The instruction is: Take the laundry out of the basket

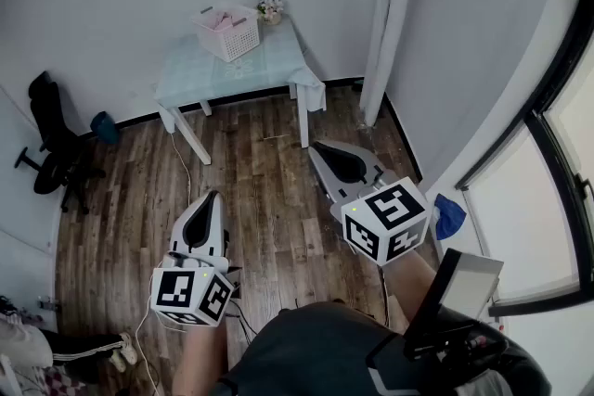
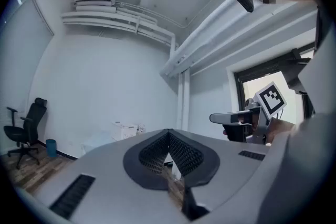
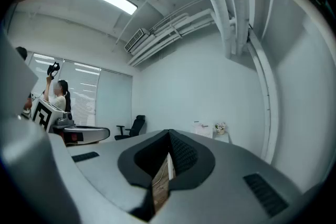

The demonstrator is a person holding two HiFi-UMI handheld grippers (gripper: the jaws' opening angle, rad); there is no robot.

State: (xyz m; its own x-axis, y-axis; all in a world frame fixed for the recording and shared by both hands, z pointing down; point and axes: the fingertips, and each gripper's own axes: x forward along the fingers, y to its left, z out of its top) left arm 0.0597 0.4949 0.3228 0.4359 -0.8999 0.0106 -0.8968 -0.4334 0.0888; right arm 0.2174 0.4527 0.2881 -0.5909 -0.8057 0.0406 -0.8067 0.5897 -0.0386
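Overhead, head view: left hand-held gripper (image 1: 214, 194) and right hand-held gripper (image 1: 315, 145) hung over the wood floor (image 1: 269, 199), well apart from the worktop (image 1: 278, 62). Basket (image 1: 234, 38) stood on it, pink laundry (image 1: 219, 17) inside. Left gripper view: jaws clenched, nothing between. Right gripper view: jaws clenched, empty; basket far ahead.

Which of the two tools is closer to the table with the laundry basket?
The right tool, held further forward toward the table than the left tool.
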